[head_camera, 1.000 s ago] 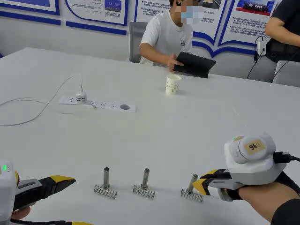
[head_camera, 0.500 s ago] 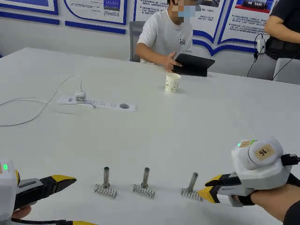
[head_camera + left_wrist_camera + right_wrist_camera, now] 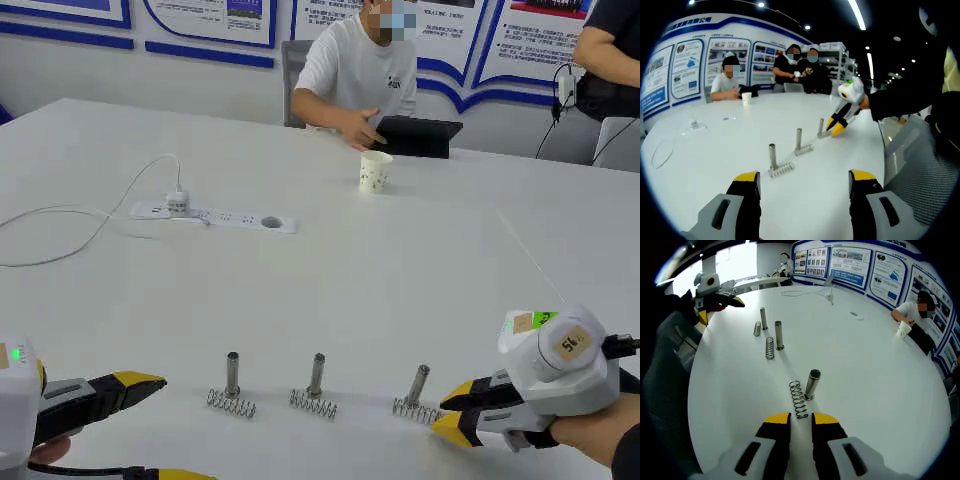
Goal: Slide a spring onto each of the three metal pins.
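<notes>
one spring [image 3: 798,399], lower centre, faces the right gripper [image 3: 801,416], jaws slightly parted: best pinched mid-coil, stood over its pin [image 3: 812,384]; left gripper [image 3: 805,177] gapes.

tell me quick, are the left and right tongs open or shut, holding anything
Left tongs: open wide, holding nothing.
Right tongs: open a little, holding nothing, tips just short of the nearest spring.
</notes>
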The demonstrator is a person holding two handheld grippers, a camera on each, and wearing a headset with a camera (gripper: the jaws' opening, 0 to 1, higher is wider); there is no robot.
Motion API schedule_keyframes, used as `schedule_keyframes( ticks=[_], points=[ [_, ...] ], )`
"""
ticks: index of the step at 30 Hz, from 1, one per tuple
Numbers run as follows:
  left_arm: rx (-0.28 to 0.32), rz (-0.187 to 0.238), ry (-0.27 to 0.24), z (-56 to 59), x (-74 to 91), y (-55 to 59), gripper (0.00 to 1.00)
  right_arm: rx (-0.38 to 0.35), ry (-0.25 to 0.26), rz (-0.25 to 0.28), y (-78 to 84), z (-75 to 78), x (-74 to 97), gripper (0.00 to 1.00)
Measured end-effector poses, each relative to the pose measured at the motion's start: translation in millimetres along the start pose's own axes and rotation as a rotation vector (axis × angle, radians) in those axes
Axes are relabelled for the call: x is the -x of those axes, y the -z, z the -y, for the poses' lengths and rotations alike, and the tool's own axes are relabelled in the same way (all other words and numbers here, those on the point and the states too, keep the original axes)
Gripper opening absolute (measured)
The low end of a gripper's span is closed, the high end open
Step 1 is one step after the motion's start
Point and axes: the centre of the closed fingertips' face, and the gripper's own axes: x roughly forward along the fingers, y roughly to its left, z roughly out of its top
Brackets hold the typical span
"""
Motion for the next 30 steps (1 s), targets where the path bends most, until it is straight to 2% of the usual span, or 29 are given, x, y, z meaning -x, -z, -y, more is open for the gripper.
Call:
schedule_keyframes(
  ticks=[9, 19, 30],
  points=[
    [0.004, -0.006, 0.000, 0.7, 0.7, 1.8, 0.72, 0.029, -0.027, -0.011, -0.3, 2.0, -7.2, 0.16],
    [0.008, -0.010, 0.011, 3.3, 1.5, 3.6, 0.71, -0.005, -0.056, -0.002, -2.2, 0.7, -8.3, 0.12],
    [-0.003, -0.021, 0.059, 17.1, -3.5, 5.6, 0.66, -0.059, -0.075, -0.005, -1.5, -11.7, -3.0, 0.11]
  ],
)
